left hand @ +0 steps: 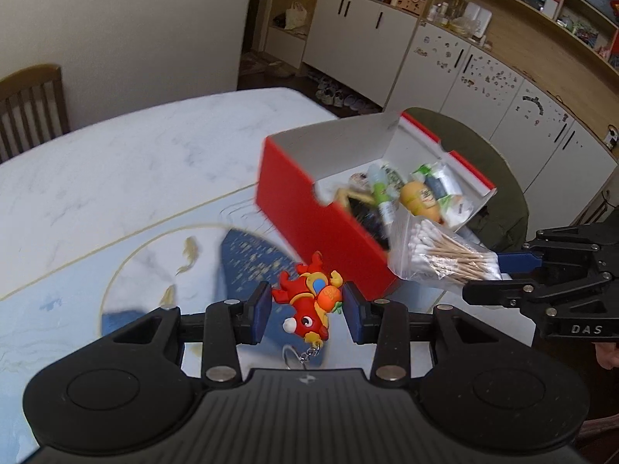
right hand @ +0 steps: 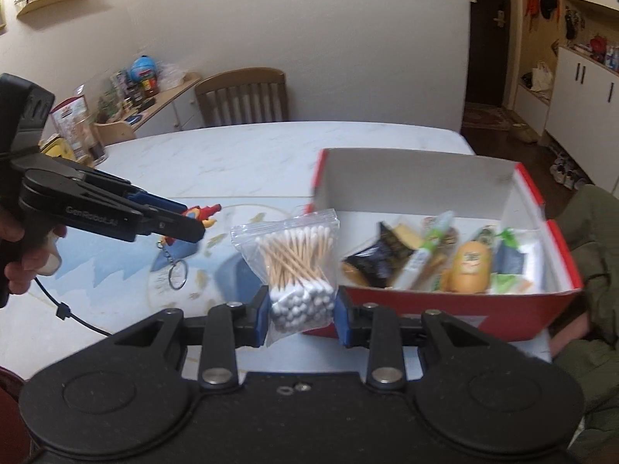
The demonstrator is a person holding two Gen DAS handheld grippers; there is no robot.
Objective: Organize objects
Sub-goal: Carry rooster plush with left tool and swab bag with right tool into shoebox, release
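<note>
Red keychain toy [left hand: 309,301] in left gripper [left hand: 305,307]

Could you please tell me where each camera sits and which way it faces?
Left wrist: on the left tongs, looking along them at the red toy keychain they grip; right tongs show.
Right wrist: on the right tongs, gripping the cotton swab bag; left tongs and hand show.
Shared: red box, table.

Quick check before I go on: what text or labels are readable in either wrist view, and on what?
"DAS": side of the right gripper, seen from the left wrist view.
"GenRobot.AI": side of the left gripper, seen from the right wrist view; small and soft, my best reading.
Packets and tubes in the red box: printing too blurred to read.
Orange charm on the red keychain toy: markings unreadable.
</note>
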